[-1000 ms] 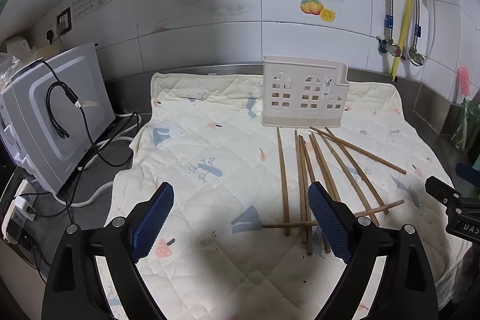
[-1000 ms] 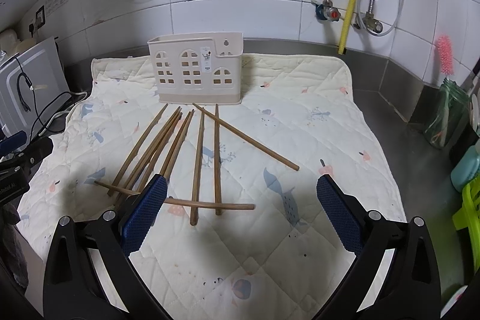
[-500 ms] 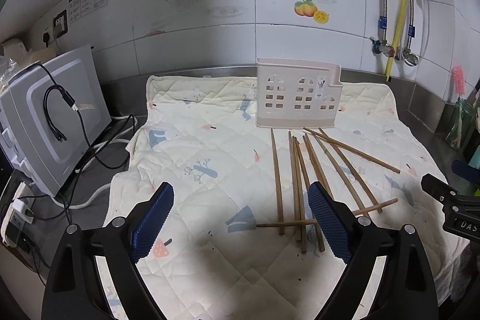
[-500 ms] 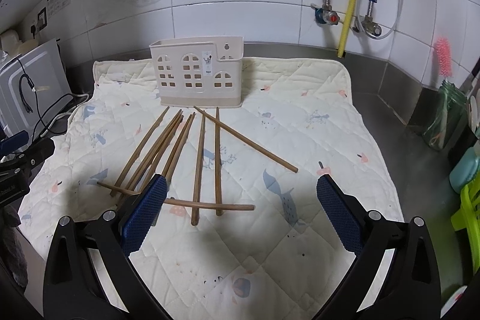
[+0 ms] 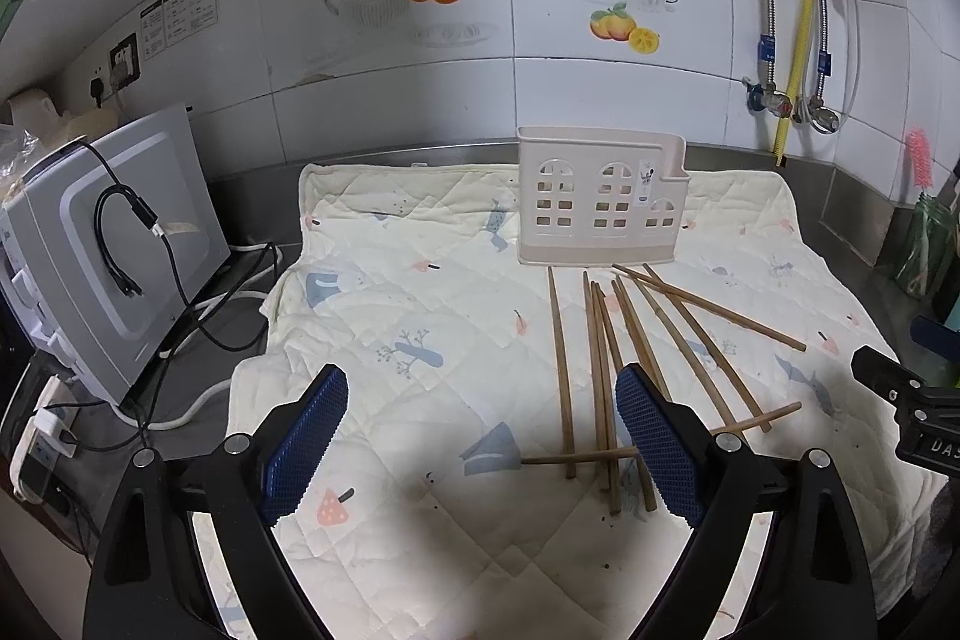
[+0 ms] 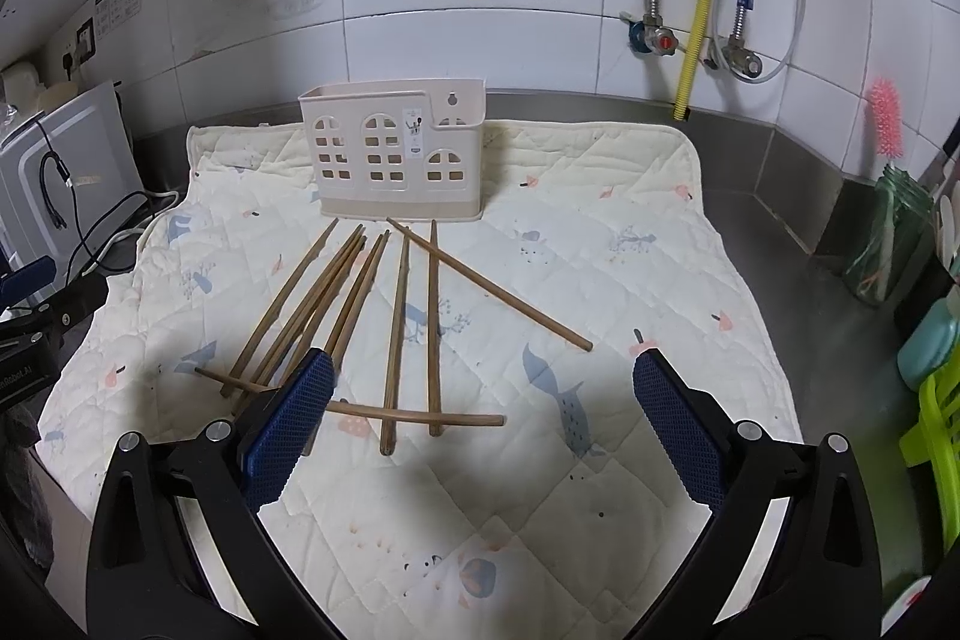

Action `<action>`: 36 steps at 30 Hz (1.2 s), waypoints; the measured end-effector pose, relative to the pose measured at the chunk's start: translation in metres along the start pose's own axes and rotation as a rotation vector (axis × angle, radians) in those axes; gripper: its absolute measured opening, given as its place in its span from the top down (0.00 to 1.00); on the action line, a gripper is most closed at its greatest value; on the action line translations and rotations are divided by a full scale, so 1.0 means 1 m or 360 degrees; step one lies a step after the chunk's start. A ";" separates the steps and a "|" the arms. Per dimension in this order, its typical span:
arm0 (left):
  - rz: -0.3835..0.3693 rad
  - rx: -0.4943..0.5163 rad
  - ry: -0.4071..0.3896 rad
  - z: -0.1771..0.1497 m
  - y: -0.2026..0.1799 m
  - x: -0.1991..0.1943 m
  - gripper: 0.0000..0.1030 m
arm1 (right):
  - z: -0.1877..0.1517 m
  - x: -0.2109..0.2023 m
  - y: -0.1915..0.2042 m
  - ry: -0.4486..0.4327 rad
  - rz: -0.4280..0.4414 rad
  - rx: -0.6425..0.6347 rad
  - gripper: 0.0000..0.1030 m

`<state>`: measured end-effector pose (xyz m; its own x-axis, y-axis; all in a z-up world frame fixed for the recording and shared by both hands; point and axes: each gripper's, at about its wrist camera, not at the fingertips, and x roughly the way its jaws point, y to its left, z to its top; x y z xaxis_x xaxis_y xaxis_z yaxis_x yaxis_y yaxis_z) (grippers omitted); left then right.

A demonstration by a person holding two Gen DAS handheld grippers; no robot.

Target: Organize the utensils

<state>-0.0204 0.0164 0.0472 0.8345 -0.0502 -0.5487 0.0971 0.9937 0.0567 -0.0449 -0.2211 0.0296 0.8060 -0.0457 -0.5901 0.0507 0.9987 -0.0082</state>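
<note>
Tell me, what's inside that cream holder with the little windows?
Through the holder's window cutouts nothing shows. All chopsticks lie on the quilted mat in front. Its floor and back corners are hidden by the walls.

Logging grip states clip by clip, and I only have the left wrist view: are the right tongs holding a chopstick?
Observer: No. The right tongs are open and empty, above the mat.
Reviewer: The left tongs hide some chopstick ends from me. Is anything caught there?
Observer: No. The crosswise chopstick lies free across the near ends of the others.
Reviewer: Is there anything past the mat's right edge?
Observer: A lime-green plastic item, next to a teal container.
</note>
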 end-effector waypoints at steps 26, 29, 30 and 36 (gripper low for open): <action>0.0021 0.0031 0.0257 -0.001 -0.007 0.059 0.15 | 0.002 0.049 -0.013 0.0130 0.0022 -0.0031 0.05; 0.0014 0.0046 0.0271 -0.002 -0.008 0.063 0.15 | 0.002 0.051 -0.016 0.0134 0.0063 -0.0042 0.05; 0.0016 0.0053 0.0272 -0.002 -0.009 0.064 0.15 | 0.001 0.051 -0.016 0.0139 0.0076 -0.0047 0.05; 0.0017 0.0049 0.0299 -0.005 -0.004 0.071 0.17 | -0.008 0.054 -0.016 0.0184 0.0161 -0.0120 0.13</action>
<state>0.0360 0.0095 0.0038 0.7198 -0.0168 -0.6940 0.1076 0.9903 0.0876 -0.0069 -0.2390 -0.0089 0.7313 0.0535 -0.6800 -0.0751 0.9972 -0.0023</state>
